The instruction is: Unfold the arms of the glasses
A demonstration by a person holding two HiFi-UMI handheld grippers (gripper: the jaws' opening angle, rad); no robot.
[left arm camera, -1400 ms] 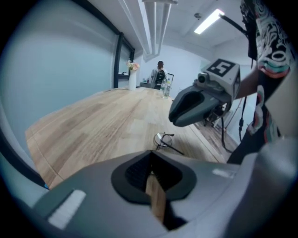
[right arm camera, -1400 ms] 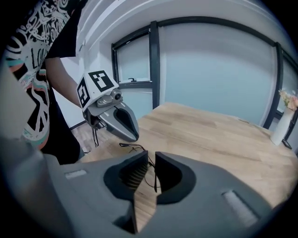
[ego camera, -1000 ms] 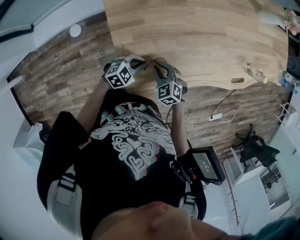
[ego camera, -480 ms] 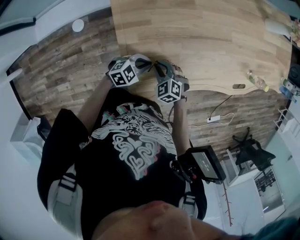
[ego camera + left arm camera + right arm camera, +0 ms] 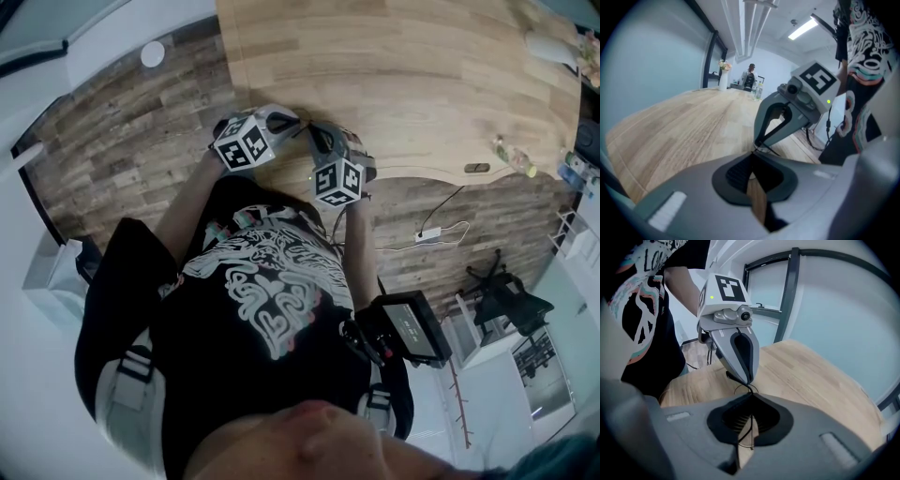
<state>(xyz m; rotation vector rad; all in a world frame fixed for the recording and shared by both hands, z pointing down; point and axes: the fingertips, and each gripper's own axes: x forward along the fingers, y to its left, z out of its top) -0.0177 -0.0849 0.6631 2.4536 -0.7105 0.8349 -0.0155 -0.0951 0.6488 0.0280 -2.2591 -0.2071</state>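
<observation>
The glasses [image 5: 306,128] are a thin dark wire frame held just above the near edge of the wooden table [image 5: 394,75]. My left gripper [image 5: 297,126] and my right gripper [image 5: 312,129] meet tip to tip on them. In the left gripper view my own left gripper [image 5: 752,153] is shut, with the wire of the glasses [image 5: 765,150] just past its tips and the right gripper [image 5: 757,146] closed on it. In the right gripper view a thin wire of the glasses [image 5: 751,425] runs between the shut jaws of my right gripper [image 5: 751,397], and the left gripper [image 5: 750,382] pinches the frame.
At the table's right stand a small bottle [image 5: 514,155], a dark flat object [image 5: 476,168] and a white vase [image 5: 548,42]. A power strip [image 5: 433,232] and a chair [image 5: 511,295] are on the floor. A person [image 5: 750,77] sits beyond the table's far end.
Both grippers stay tip to tip on the glasses at the table's edge. The right gripper has rolled slightly; nothing was let go.
</observation>
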